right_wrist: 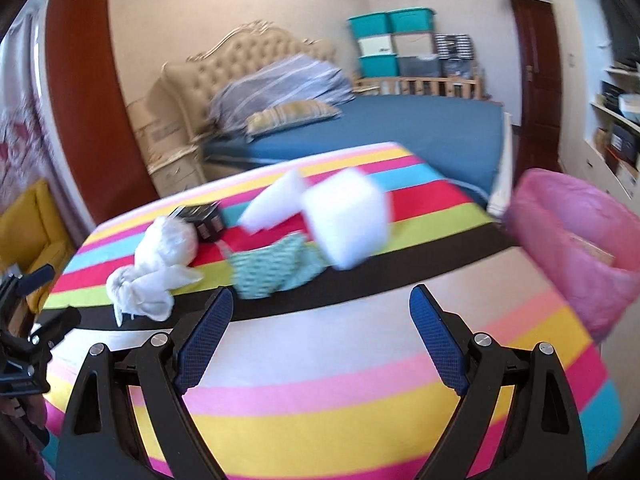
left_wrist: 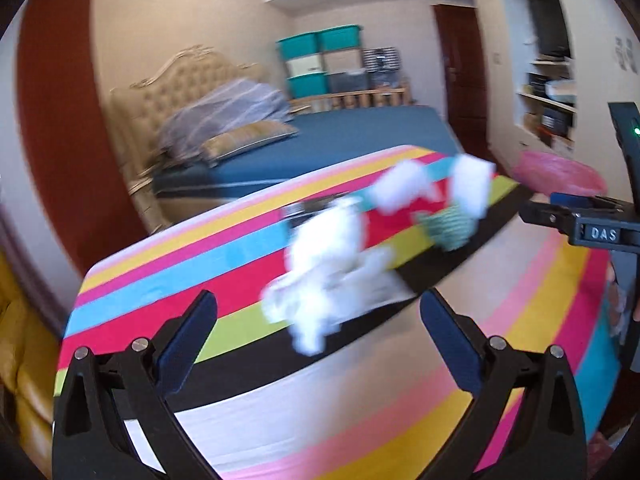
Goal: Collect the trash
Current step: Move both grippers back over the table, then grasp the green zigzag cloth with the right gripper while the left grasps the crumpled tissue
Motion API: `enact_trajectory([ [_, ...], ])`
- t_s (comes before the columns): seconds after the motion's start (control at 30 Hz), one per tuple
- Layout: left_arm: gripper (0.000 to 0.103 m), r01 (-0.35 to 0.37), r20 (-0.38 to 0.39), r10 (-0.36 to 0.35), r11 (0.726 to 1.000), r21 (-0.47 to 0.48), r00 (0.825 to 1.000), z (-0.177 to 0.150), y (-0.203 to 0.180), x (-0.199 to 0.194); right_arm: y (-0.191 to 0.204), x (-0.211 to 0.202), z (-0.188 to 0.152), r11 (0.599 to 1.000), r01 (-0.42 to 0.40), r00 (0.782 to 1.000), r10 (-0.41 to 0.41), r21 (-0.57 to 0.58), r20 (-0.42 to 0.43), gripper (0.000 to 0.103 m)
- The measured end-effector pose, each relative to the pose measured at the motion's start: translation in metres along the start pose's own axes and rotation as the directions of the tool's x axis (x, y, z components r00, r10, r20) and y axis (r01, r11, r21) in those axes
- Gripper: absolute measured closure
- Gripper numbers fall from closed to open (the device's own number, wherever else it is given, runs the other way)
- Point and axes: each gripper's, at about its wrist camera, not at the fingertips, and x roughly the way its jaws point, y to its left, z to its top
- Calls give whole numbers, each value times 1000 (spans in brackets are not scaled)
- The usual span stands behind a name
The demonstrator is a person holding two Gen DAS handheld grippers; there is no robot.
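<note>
Trash lies on the striped tablecloth (right_wrist: 320,380): a crumpled white tissue wad (right_wrist: 156,268), a green patterned wrapper (right_wrist: 276,268), two white crumpled papers (right_wrist: 348,220) and a small black box (right_wrist: 202,218). In the left wrist view the tissue wad (left_wrist: 324,280) lies just ahead of my open, empty left gripper (left_wrist: 318,320). The white papers (left_wrist: 468,188) and the wrapper (left_wrist: 448,228) lie farther off. My right gripper (right_wrist: 320,312) is open and empty, just short of the wrapper. A bin with a pink bag (right_wrist: 576,248) stands at the table's right edge.
The right gripper shows at the right edge of the left wrist view (left_wrist: 592,220). The pink bin also shows there (left_wrist: 560,176). Behind the table are a blue bed (right_wrist: 400,136), stacked teal boxes (right_wrist: 392,40), a door and shelves (right_wrist: 616,120). A yellow chair (right_wrist: 28,224) stands left.
</note>
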Motion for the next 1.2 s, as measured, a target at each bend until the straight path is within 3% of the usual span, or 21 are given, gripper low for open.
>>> enact_trajectory([
  [0.13,5,-14,-26,12,997,-75,1000,-14,29,1,33,26,1,998,11,999,-13,-55,-36,18],
  [0.33,5,-8,-39,6,998,-63,999,-19,25,7,56,57,14,991,63,993,-73,-116,-89,18],
  [0.57,7,-19,-28,18,999,-37,999,-17,15,5,62,79,18,978,139,977,-161,-154,-142,23],
  [0.77,13,-2,-96,-7,995,-98,995,-18,25,19,66,84,17,973,146,972,-175,-180,-157,28],
  [0.9,18,3,-116,-24,985,-174,993,-22,40,23,73,92,15,968,143,966,-183,-208,-185,43],
  [0.97,18,-2,-113,-20,982,-188,993,-22,43,22,75,94,15,965,140,965,-183,-220,-189,46],
  [1.2,18,-6,-102,-6,993,-119,995,-18,28,20,76,82,15,970,118,980,-149,-214,-133,67],
])
